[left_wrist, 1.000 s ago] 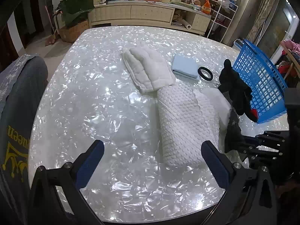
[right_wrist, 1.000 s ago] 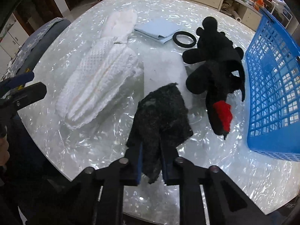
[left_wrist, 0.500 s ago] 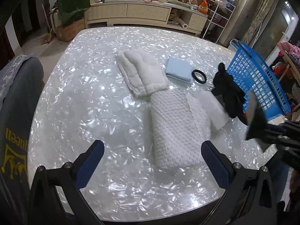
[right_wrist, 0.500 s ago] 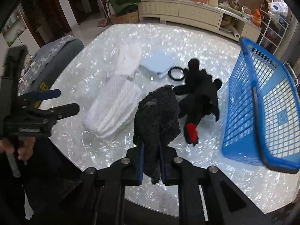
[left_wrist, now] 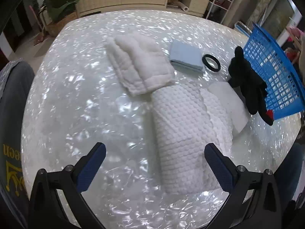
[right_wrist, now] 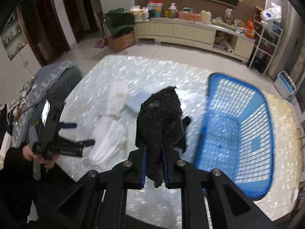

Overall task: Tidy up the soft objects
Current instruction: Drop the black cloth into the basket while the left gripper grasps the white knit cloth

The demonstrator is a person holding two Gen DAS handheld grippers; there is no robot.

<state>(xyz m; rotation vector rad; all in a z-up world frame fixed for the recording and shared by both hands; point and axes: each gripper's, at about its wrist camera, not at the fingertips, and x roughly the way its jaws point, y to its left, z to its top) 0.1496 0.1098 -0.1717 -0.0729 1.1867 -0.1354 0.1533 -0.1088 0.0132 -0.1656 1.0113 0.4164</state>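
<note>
My right gripper (right_wrist: 154, 153) is shut on a dark fuzzy cloth (right_wrist: 162, 118) and holds it high above the table, left of the blue basket (right_wrist: 236, 131). My left gripper (left_wrist: 154, 162) is open and empty, low over the near end of the white waffle towel (left_wrist: 183, 133). A quilted white towel (left_wrist: 139, 64), a folded light-blue cloth (left_wrist: 185, 57), a flat white cloth (left_wrist: 228, 99) and a black plush toy (left_wrist: 246, 82) lie on the table. The left gripper also shows in the right wrist view (right_wrist: 80, 135).
A black ring (left_wrist: 211, 63) lies beside the light-blue cloth. The blue basket (left_wrist: 274, 76) stands at the table's right edge. A chair with a grey cover (left_wrist: 11, 124) stands at the left. A cream sideboard (right_wrist: 190, 32) runs along the far wall.
My right gripper has risen high with the dark cloth and swung toward the basket, leaving the left view. My left gripper has barely moved.
</note>
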